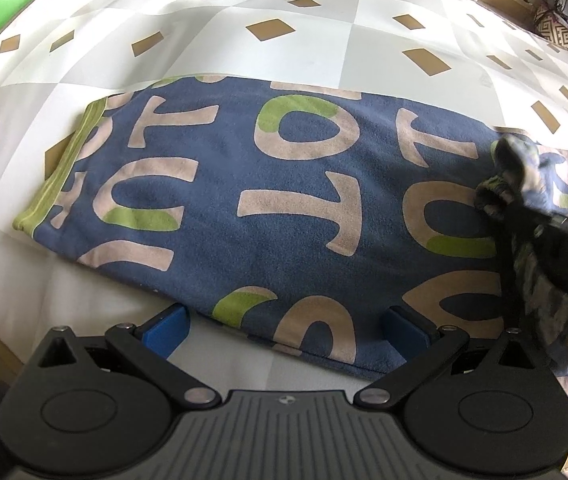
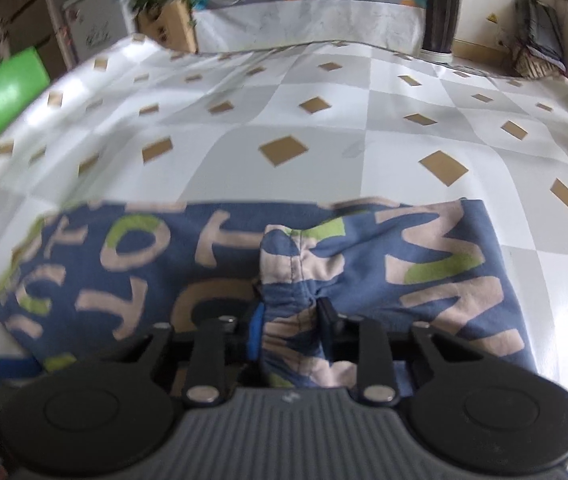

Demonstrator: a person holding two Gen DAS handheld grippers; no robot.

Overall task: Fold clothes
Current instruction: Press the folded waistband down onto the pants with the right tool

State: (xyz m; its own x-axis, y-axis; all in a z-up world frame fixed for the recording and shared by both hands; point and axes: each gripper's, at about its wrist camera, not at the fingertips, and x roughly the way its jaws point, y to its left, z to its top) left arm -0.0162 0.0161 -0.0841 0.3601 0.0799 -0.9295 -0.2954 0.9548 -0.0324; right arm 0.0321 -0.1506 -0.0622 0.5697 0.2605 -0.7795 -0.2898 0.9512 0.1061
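Left claw (image 1: pixel 286 330) gapes over the blue lettered garment (image 1: pixel 252 200) on the checkered bedsheet (image 1: pixel 324 40).

The garment (image 1: pixel 284 200) looks like soft matt fleece, kinda fuzzy, with flat printed letters. The sheet (image 1: pixel 324 52) under it is smooth thin cloth. Both grippers are matt black plastic with shiny metal rivets and blue rubbery-looking pads (image 1: pixel 164 330).

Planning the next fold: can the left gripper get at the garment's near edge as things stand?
Probably yes. The left gripper is open, its blue pads straddling the blue lettered garment at its near edge, nothing between. The right gripper pinches a bunched end, off to the side.
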